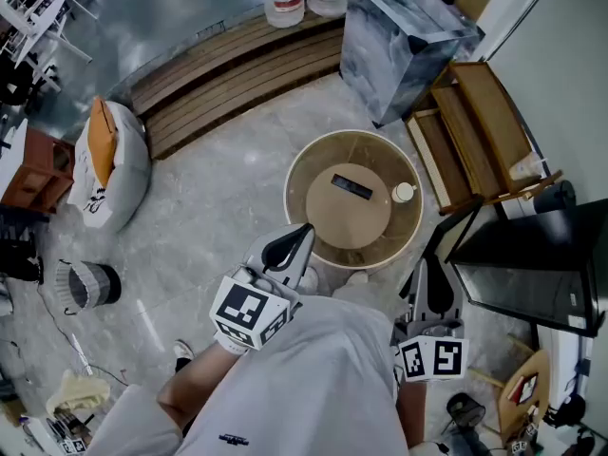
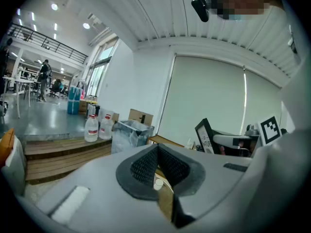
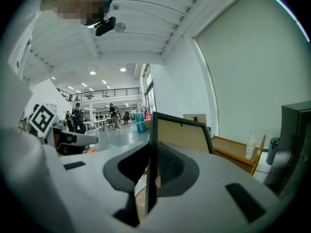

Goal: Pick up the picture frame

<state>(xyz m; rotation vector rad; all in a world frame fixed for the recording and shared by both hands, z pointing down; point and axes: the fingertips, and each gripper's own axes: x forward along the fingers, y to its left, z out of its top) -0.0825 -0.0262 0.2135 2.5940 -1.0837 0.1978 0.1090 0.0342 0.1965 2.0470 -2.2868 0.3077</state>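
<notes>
- Here, in the right gripper view, the right hand-held gripper (image 3: 150, 152) is clamped on the picture frame (image 3: 181, 134). The pads press on the frame's dark edge, which stands upright between them. The tan back panel rises above the jaws and spreads to the right.
- In the left gripper view, the left hand-held gripper (image 2: 158, 147) has its jaws together at the tips, with nothing between them. Through the gap below the tips a small white cup (image 2: 158, 183) shows.
- In the same view the picture frame appears at the right, upright, with its black border and pale face turned toward this camera. It is held in the right hand-held gripper, whose marker cube shows beside it.
- Farther off in that view, two water bottles (image 2: 91, 128) stand on a wooden step (image 2: 63, 152), just beside a clear bin (image 2: 131, 132).
- In the head view, both hand-held grippers reach out past the person's pale clothing. The left one points at the near rim of the round counter (image 1: 342, 226). The right one sits off the counter's right side.
- On the counter lie a flat black bar (image 1: 351, 186) and the white cup, set apart from each other.
- The picture frame is seen edge-on ahead of the right hand-held gripper. It lies between the counter and a black screen (image 1: 527, 264) and does not rest on the counter.
</notes>
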